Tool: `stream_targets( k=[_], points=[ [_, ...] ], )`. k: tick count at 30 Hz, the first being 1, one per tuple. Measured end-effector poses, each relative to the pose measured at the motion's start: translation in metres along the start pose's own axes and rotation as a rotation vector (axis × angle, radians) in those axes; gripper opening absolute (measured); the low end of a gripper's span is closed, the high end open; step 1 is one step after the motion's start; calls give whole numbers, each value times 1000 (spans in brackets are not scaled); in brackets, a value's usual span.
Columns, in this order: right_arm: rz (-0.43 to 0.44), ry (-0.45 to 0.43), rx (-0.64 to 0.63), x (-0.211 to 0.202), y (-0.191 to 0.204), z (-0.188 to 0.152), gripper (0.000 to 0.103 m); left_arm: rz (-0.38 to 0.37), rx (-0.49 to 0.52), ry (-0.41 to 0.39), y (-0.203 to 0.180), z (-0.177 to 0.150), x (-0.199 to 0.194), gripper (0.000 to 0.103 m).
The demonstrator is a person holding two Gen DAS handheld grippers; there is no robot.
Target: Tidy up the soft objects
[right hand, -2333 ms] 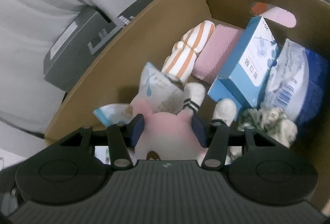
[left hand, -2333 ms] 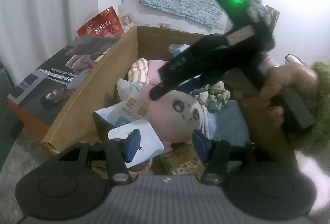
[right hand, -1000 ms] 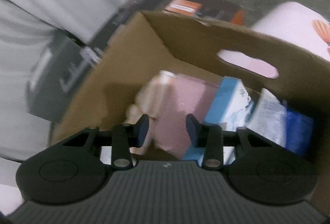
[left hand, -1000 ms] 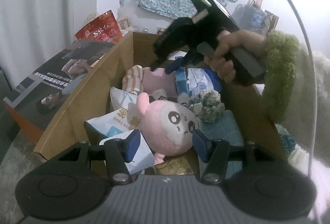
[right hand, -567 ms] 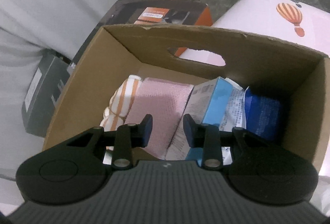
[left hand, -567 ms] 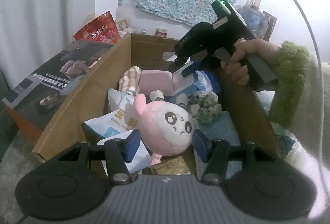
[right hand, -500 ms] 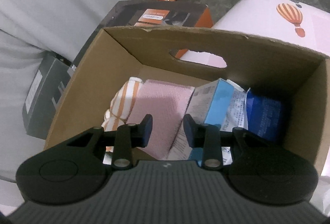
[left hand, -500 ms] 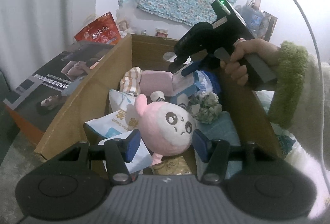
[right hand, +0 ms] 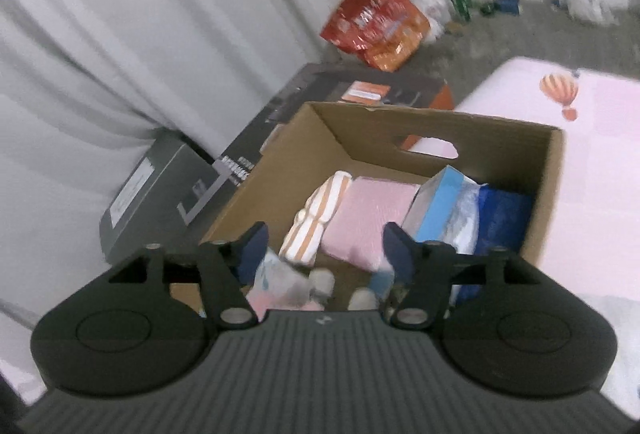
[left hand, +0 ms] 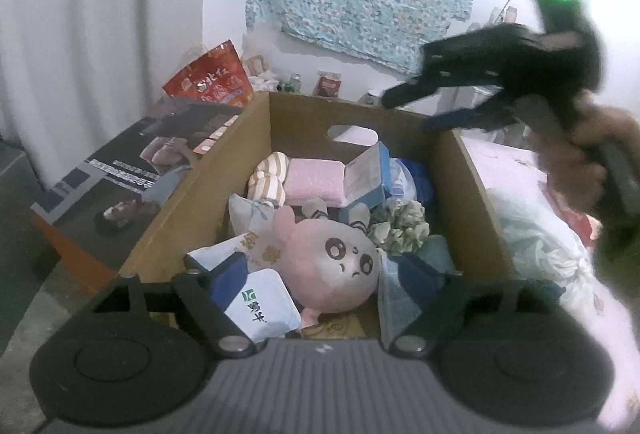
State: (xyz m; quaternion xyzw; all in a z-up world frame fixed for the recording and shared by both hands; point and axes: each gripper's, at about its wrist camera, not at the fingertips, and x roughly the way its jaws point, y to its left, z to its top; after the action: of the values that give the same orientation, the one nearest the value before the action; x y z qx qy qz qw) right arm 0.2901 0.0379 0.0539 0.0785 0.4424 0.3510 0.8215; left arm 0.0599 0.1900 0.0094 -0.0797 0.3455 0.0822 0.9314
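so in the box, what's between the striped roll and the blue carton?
A folded pink towel lies between the striped roll and the blue carton, touching both. The right wrist view shows it best; the left wrist view shows the same order.

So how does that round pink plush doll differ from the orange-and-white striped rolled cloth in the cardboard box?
The round pink plush doll lies at the near end of the cardboard box, resting on top of packets; the orange-and-white striped rolled cloth sits at the far end by the left wall. The doll is plain pink with a printed face; the cloth is banded. The doll looks bulkier. Both are soft and neither is gripped.
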Motion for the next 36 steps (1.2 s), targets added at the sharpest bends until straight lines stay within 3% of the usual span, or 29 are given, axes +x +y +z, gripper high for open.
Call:
stream_targets(
  k=[6, 17, 22, 29, 36],
  points=[
    [-99, -73, -145, -63, 18, -45, 90, 27, 14, -15, -9, 1, -16, 93],
    [-302, -178, -320, -135, 41, -128, 101, 49, 54, -54, -31, -6, -44, 95],
    [-408, -235, -412, -152, 58, -158, 102, 68, 62, -58, -40, -9, -53, 100],
    [-479, -255, -325, -162, 67, -199, 102, 50, 22, -109, -41, -22, -75, 103],
    [-532, -251, -239, -157, 79, -239, 102, 83, 31, -113, -44, -39, -94, 103]
  ],
)
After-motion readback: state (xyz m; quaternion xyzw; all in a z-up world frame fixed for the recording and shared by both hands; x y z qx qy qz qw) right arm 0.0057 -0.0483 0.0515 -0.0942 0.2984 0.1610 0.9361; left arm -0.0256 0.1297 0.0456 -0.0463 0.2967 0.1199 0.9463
